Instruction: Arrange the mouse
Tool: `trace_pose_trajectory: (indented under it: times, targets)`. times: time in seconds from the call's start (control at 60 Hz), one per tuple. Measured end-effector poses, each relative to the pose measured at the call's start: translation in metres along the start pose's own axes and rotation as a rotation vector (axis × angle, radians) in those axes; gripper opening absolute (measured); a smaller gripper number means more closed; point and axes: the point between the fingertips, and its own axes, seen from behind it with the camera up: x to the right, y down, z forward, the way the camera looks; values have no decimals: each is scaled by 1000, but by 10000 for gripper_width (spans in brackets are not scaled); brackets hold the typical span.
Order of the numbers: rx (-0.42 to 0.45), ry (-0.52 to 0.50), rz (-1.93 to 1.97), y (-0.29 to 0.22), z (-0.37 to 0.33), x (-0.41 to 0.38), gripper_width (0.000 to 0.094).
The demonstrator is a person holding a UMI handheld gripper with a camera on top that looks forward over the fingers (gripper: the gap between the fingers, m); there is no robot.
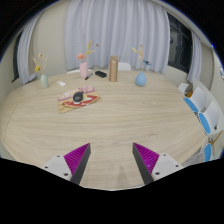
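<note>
- Gripper [112, 160]: fingers spread wide apart, nothing between them, only bare wood shows in the gap. Released, not grasping anything.
- Pads: magenta, ridged, on inner face of each finger; left pad [77, 155], right pad [148, 156].
- Table [110, 125]: big, rounded, light wood top, fills most of the view ahead of the fingers.
- Mouse [78, 96]: small dark one, sits on a mouse mat [82, 101] w/ red/orange print, far side of table, well beyond the fingers and a bit left of the gap's centre line. Well apart from gripper, no contact.
- Mat lies flat, slightly skewed vs. the table edge.
- Behind the mat, near far table edge: pink bottle-like item [83, 68], a low pink thing [99, 74] just beside it, and a tan upright cylinder [113, 71] to its right. Can't tell what each is exactly.
- Left of those: vase [43, 80] w/ thin stems sticking up, pale greenish.
- Right of the cylinder: blue vase [141, 78], also w/ dried stems.
- Right side of table: chairs [205, 120] w/ white backs and blue seats, tucked near the edge.
- Background: pale curtains [110, 30] across the back wall, darker window area [180, 40] at right.
</note>
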Motion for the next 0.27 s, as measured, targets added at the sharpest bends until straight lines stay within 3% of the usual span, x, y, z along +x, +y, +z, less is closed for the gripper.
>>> trace_pose_trajectory:
  times: [0.267]
  targets:
    - [5,-10,-15,8,-11,2,861]
